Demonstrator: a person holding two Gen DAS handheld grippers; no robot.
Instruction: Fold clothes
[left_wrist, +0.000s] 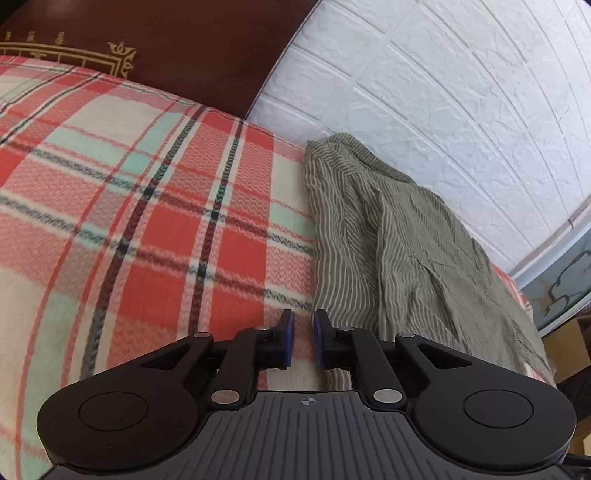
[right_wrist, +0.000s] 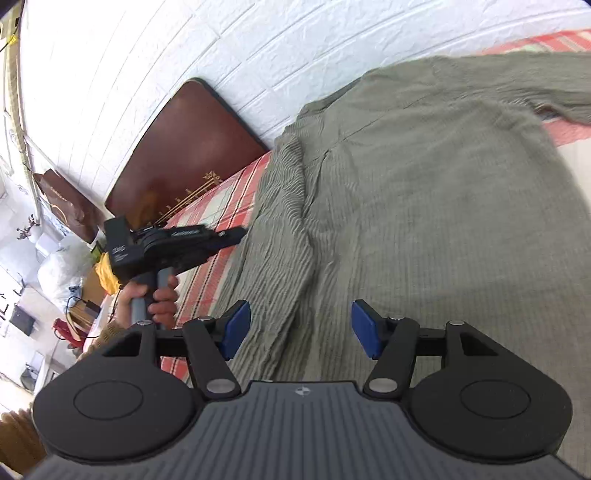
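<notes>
- Green striped shirt (right_wrist: 424, 206) spread over the plaid blanket (left_wrist: 140, 206) on the bed, along the bed's wall-side edge, below the white brick-pattern wall (left_wrist: 443, 92).
- One fold of the shirt bunched into a long ridge at its edge nearest the dark red headboard (left_wrist: 192, 48).
- Left gripper (left_wrist: 303, 338) tilted down over the blanket, right at the shirt's near edge, its right blue pad at the striped hem; contact not clear.
- Jaws of the left gripper only narrowly apart, blanket showing through the slit, no cloth pinched between the pads.
- In the right wrist view, left gripper (right_wrist: 236, 233) aimed toward the ridge of the shirt, held out by the person's left hand (right_wrist: 147, 295) wrapped around the grey grip, fingers curled at the front, a knitted sleeve cuff just behind the wrist.
- Right gripper (right_wrist: 301, 328) angled down above the shirt's broad flat part, nearer the bed's front edge.
- Jaws of the right gripper spread wide, blue pads well apart, fabric lying below them, nothing clamped.
</notes>
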